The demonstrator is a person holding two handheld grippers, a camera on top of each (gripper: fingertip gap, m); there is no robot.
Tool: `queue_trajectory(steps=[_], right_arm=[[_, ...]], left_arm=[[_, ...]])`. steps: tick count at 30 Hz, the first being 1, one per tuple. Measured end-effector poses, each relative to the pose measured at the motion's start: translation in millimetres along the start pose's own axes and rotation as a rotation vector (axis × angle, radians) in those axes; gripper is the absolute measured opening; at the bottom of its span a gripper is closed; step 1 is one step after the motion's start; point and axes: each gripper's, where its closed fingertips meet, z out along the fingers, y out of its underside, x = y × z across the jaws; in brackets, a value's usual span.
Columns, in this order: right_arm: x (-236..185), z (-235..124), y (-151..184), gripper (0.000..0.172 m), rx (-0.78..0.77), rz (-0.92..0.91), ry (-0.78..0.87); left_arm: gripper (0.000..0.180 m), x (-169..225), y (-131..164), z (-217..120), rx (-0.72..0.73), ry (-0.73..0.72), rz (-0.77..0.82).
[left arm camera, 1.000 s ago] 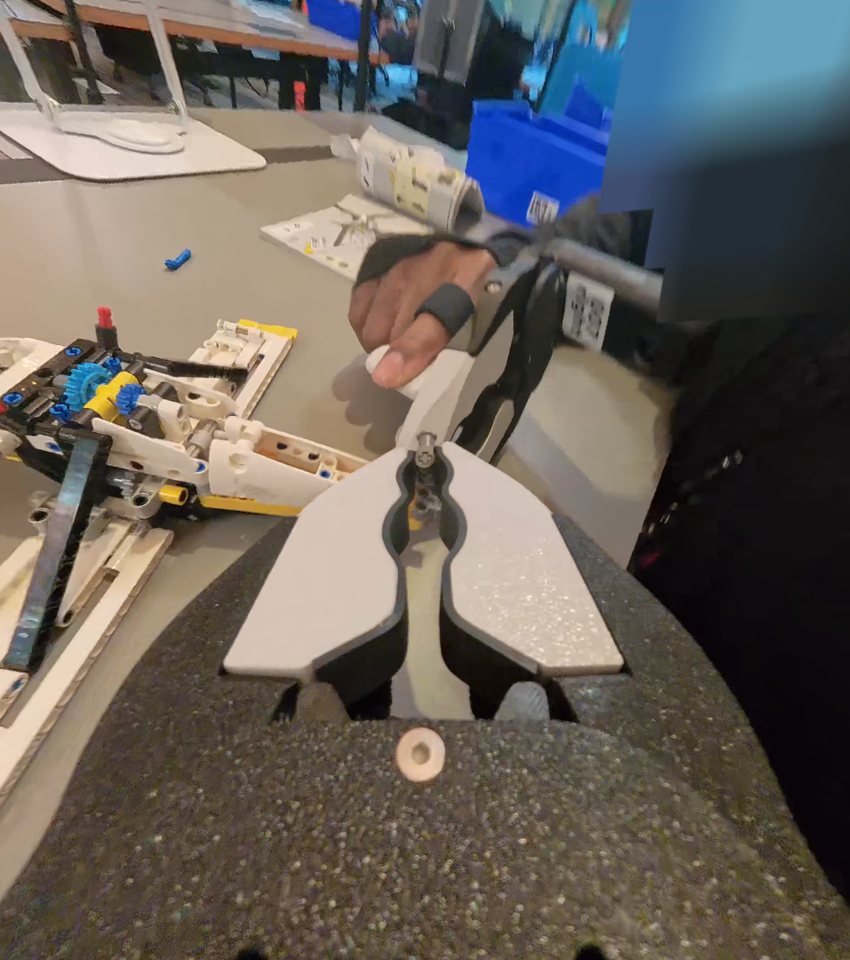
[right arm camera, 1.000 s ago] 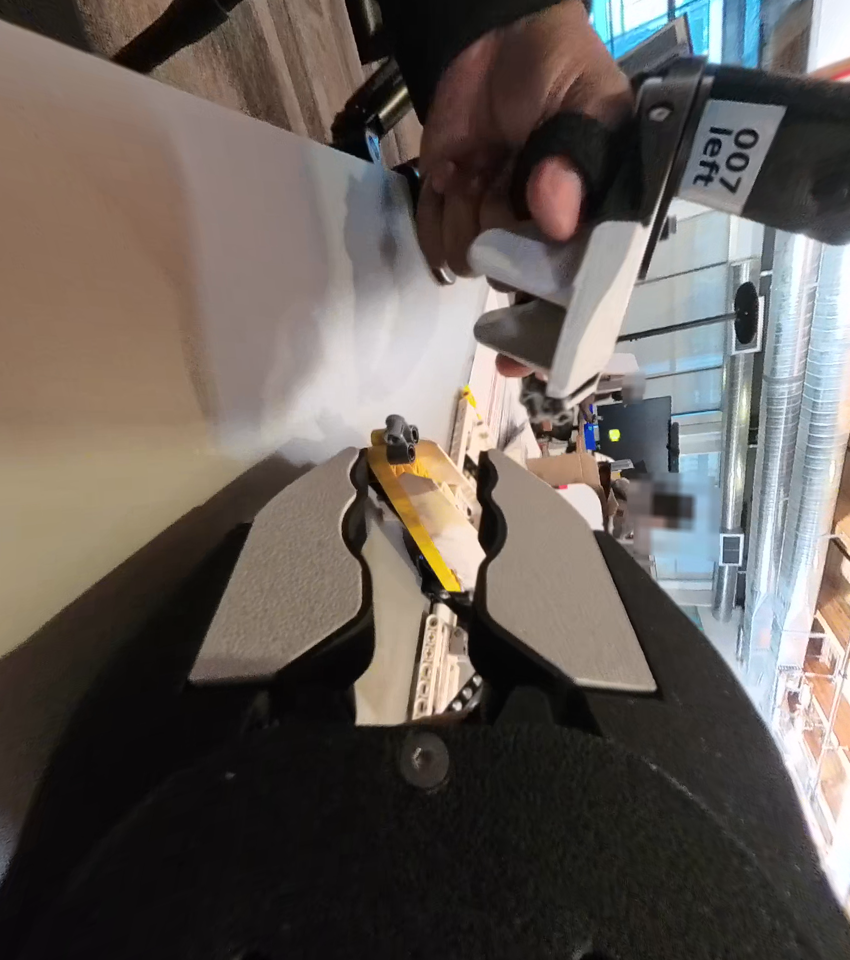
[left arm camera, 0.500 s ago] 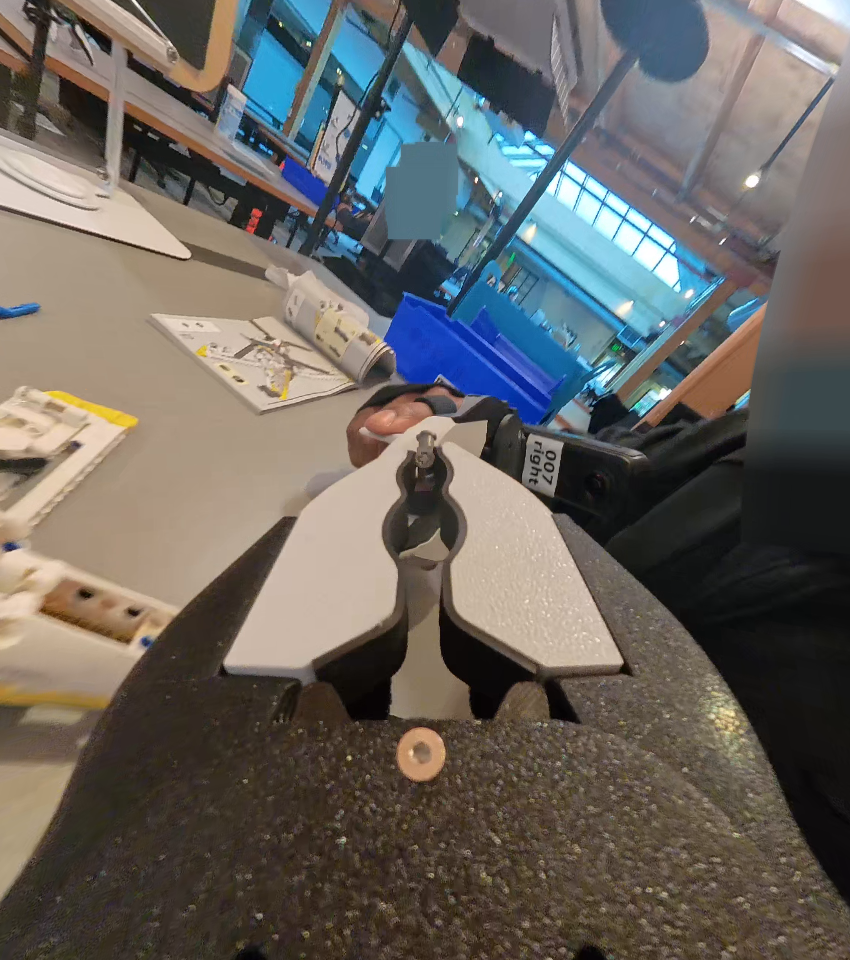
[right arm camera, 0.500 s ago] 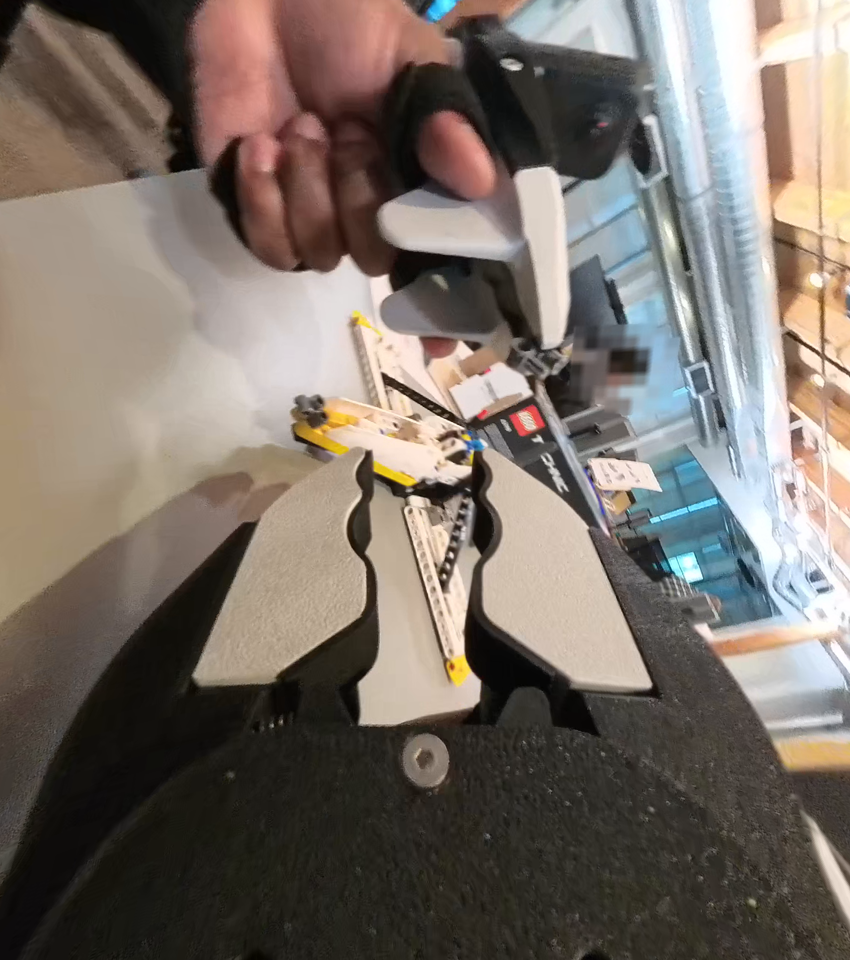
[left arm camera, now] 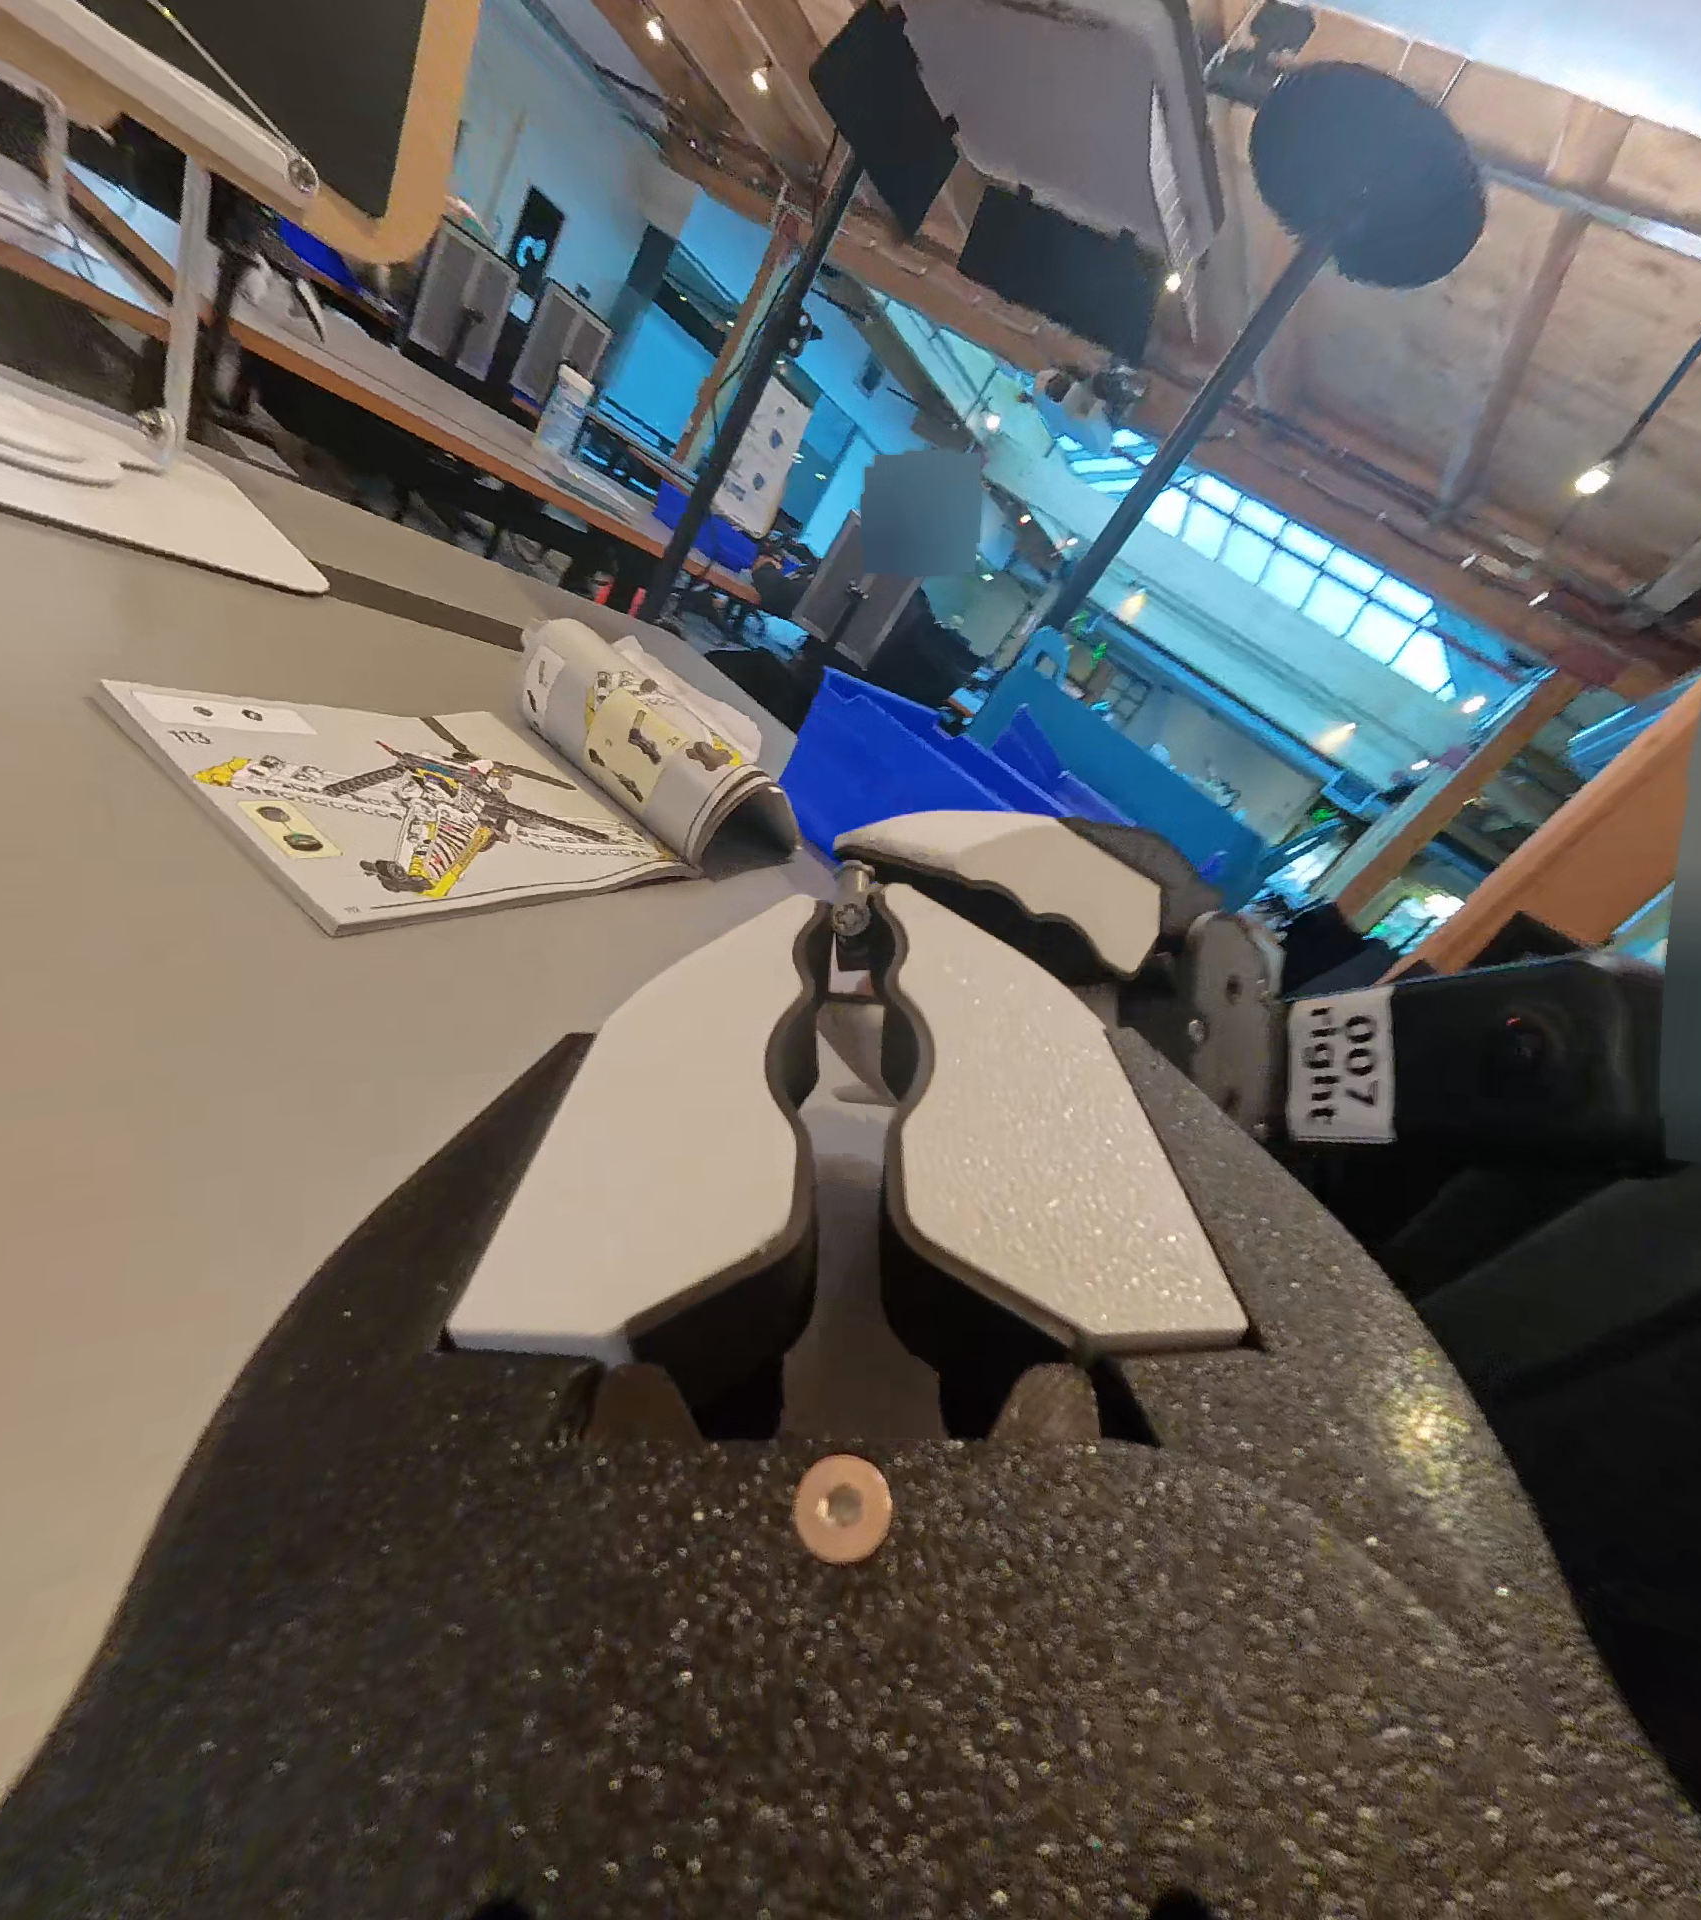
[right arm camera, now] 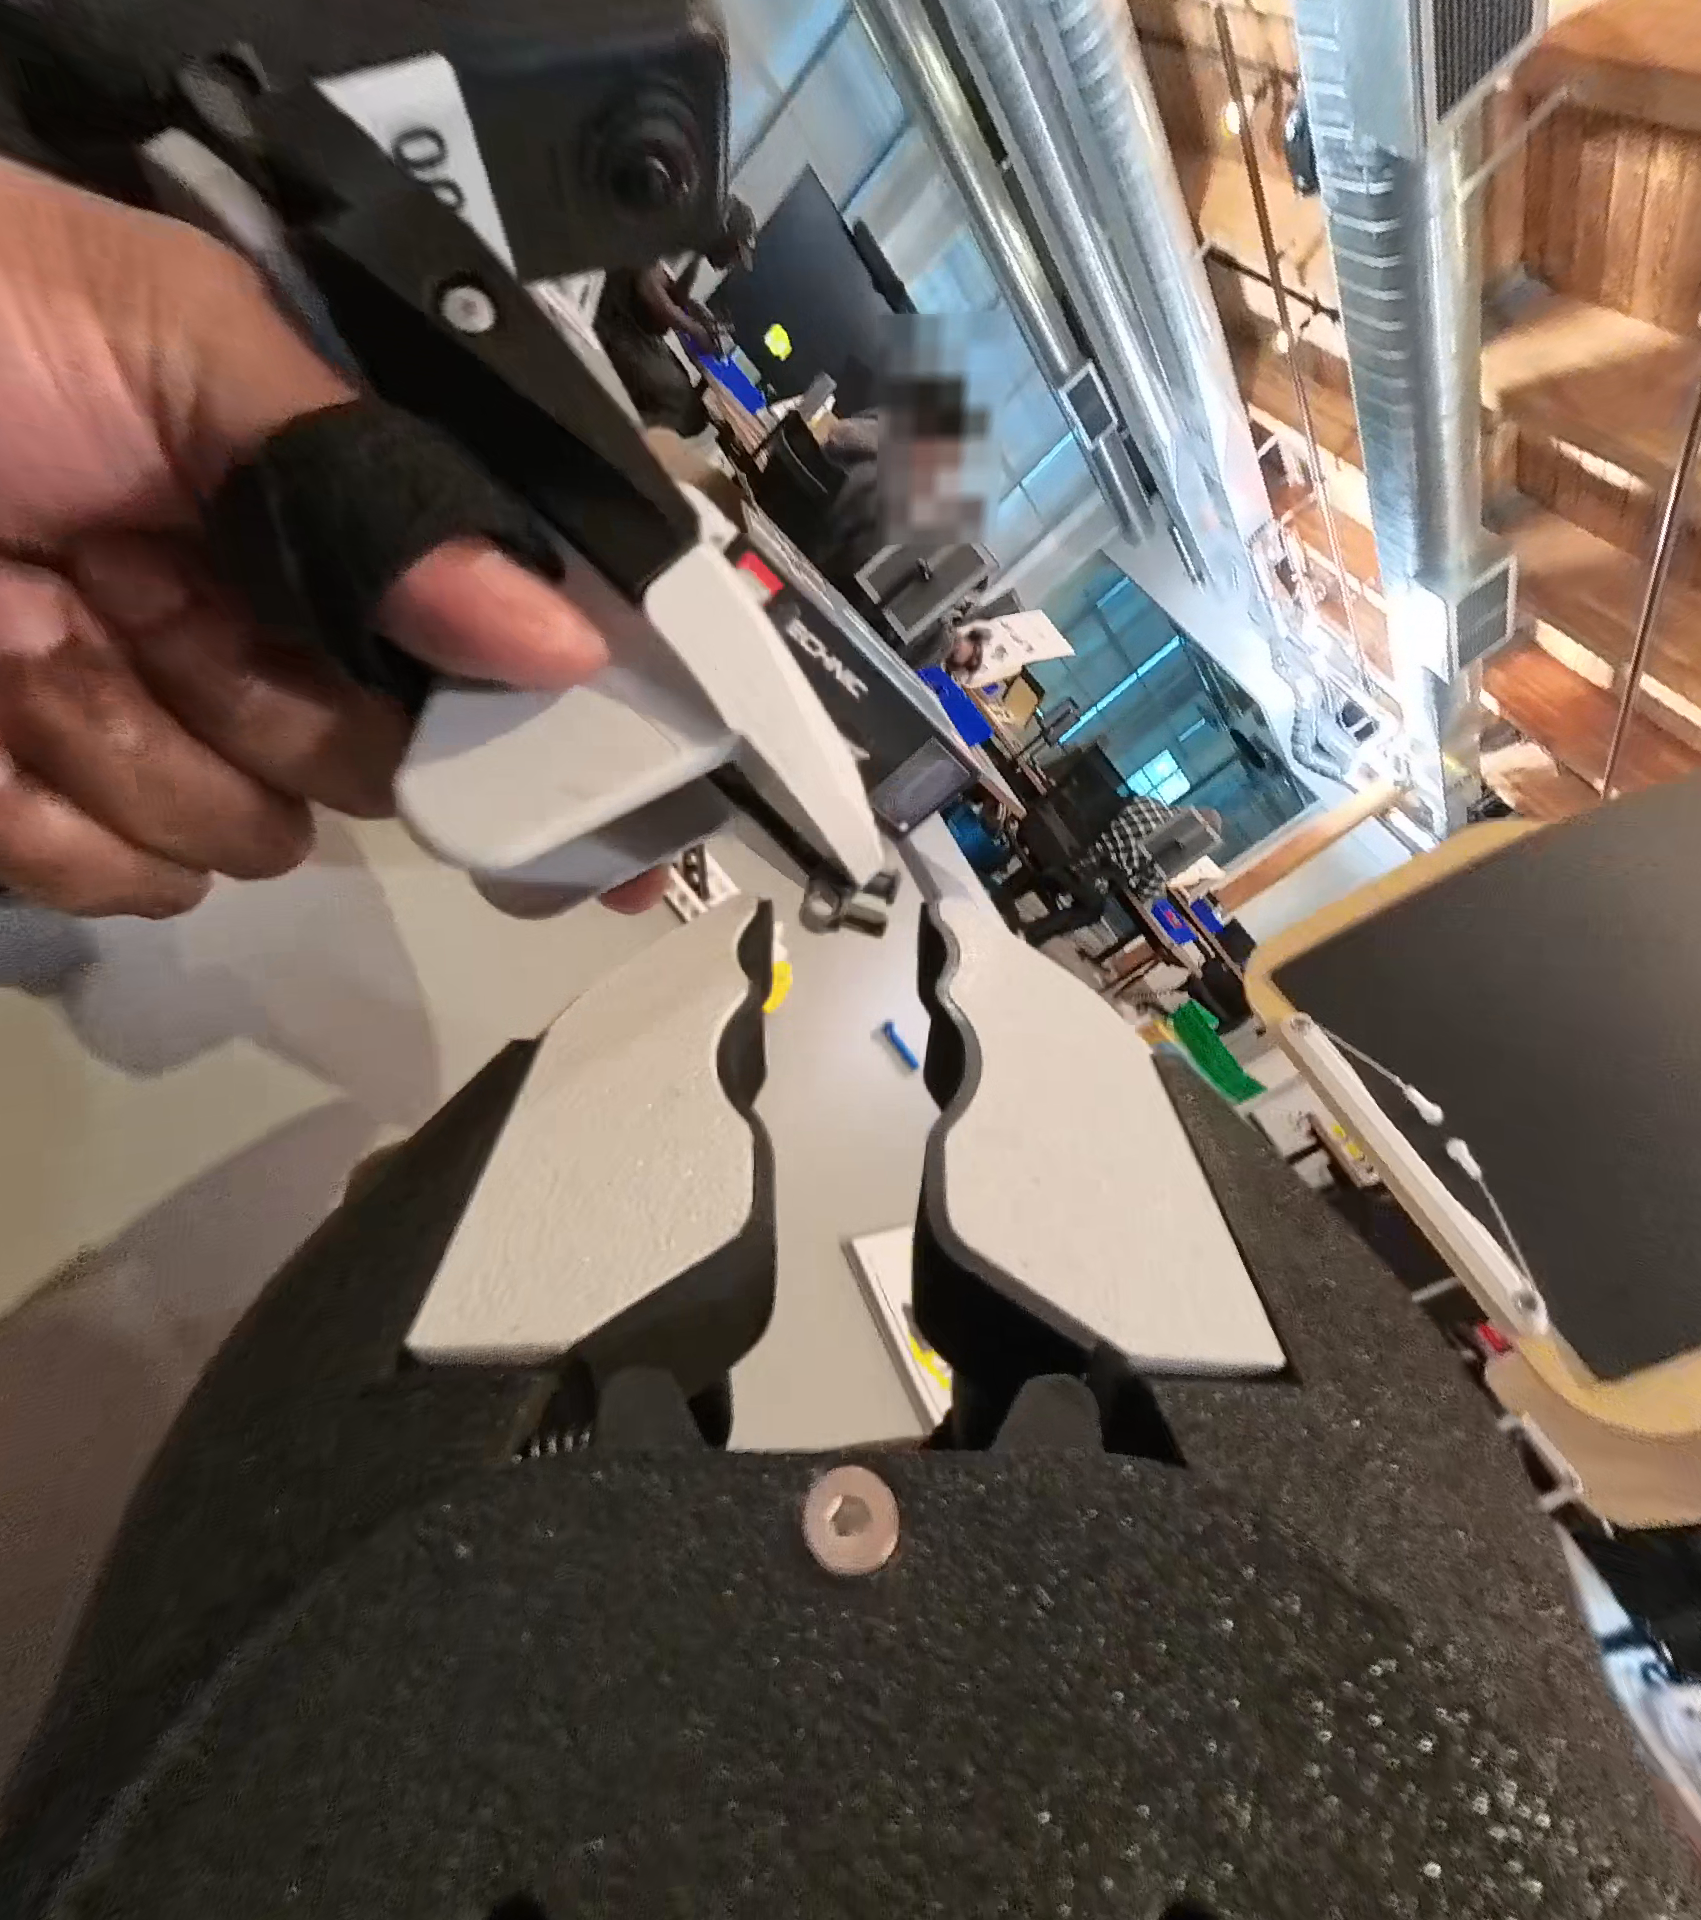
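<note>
Left gripper [left arm camera: 851, 920]: its fingers were clamped on a small dark grey connector piece [left arm camera: 848, 918], held at the very tips above the table [left arm camera: 150, 1039].
Right gripper [right arm camera: 846, 935]: its fingers [right arm camera: 638, 1122] stood apart with nothing pressed between them; the grey piece [right arm camera: 841, 906] hung just ahead of their tips, carried by the other gripper.
Crossing: in the left wrist view the right gripper's pale fingers [left arm camera: 1012, 873] lay across just behind the piece, blocking the ground beyond; whether they touched it I could not tell.
Hand [right arm camera: 129, 582]: a person's hand with a black finger strap filled the upper left of the right wrist view, hiding much of the table there.
On the table: a small blue pin [right arm camera: 900, 1042] and a bit of yellow [right arm camera: 776, 985] showed between the right fingers; an open instruction booklet [left arm camera: 430, 800] lay farther off, its pages curling up.
Farther: blue bins [left arm camera: 929, 769] past the table edge, a white stand base [left arm camera: 98, 488], and a dark panel with a pale wooden rim [right arm camera: 1552, 1091].
</note>
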Motion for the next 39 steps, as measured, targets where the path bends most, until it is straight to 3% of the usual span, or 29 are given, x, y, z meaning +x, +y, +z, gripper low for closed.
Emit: queue_trajectory(steps=[3,12,22,23,24,26,28,30,34,39], right_arm=[[3,-7,14,0.017,-0.063,0.011,0.004],[10,-18,30,0.016,-0.099,0.013,0.02],[8,-25,34,0.014,-0.064,-0.22,0.004],[10,-26,39,0.001,-0.082,-0.228,0.007],[13,-29,48,0.0,-0.115,-0.23,0.01],[18,-37,65,0.0,-0.143,-0.172,-0.013],[17,-41,74,0.0,-0.154,-0.043,-0.073],[3,-41,62,0.0,-0.076,0.139,-0.221],[-10,-45,39,0.011,0.03,0.456,-0.434],[-3,-50,17,0.016,0.135,0.731,-0.524]], left_arm=[[0.007,1,10,13,-0.008,-0.063,0.131],[0.007,2,18,30,0.009,-0.14,0.38],[0.007,4,23,30,-0.048,-0.023,0.251],[0.007,3,20,29,-0.029,-0.03,0.246],[0.007,-6,6,22,0.053,-0.079,0.23],[0.007,-21,-4,11,0.076,-0.108,0.187],[0.007,-10,5,14,0.036,-0.092,0.277],[0.007,0,13,22,0.005,-0.053,0.344],[0.007,14,16,30,-0.018,0.15,0.255],[0.007,24,16,32,0.001,0.259,0.204]])
